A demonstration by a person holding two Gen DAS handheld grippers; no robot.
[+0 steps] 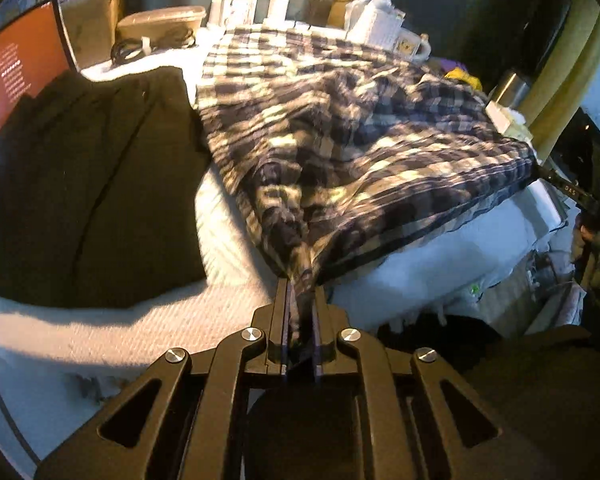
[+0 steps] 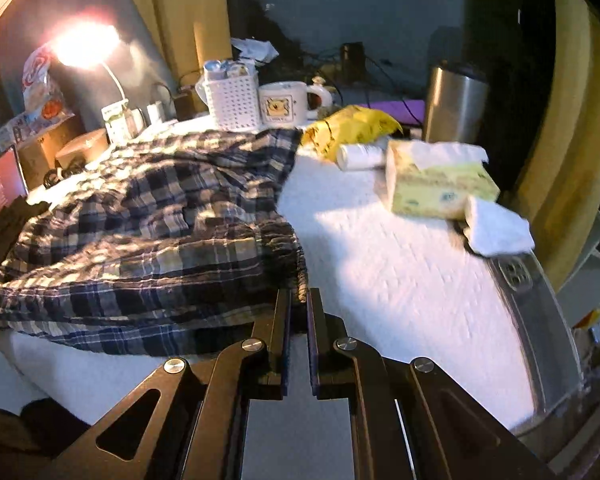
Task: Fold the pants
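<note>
The left gripper (image 1: 301, 292) is closed tight on a bunched corner of the plaid pants (image 1: 352, 140), the cloth being pinched between its jaws at the near edge of the white towel-covered table (image 1: 100, 336); the right gripper (image 2: 299, 296) is narrowed on the gathered waistband corner of the same pants (image 2: 148, 232), cloth being seen between the tips, though a slit of daylight lower down leaves the firmness of the hold uncertain. The pants are spread across the middle of the table, near edge lifted, far end lying flat toward the clutter. The step in hand is judged to be a fold of the near edge over toward the far end; it would be done well if both corners were raised together and level, the cloth kept taut between them, carried far enough for hems to meet, and lowered flat before release; the white basket (image 2: 232, 100), the mug (image 2: 284, 104) and the tissue pack (image 2: 440, 184) should be cleared. A dark garment (image 1: 80, 184) lies at the left beside the pants. Writing on the orange screen (image 1: 16, 76) is too small to be read; the letters "DAS" are made out on the right gripper's dark finger (image 1: 570, 190) at the far right.
</note>
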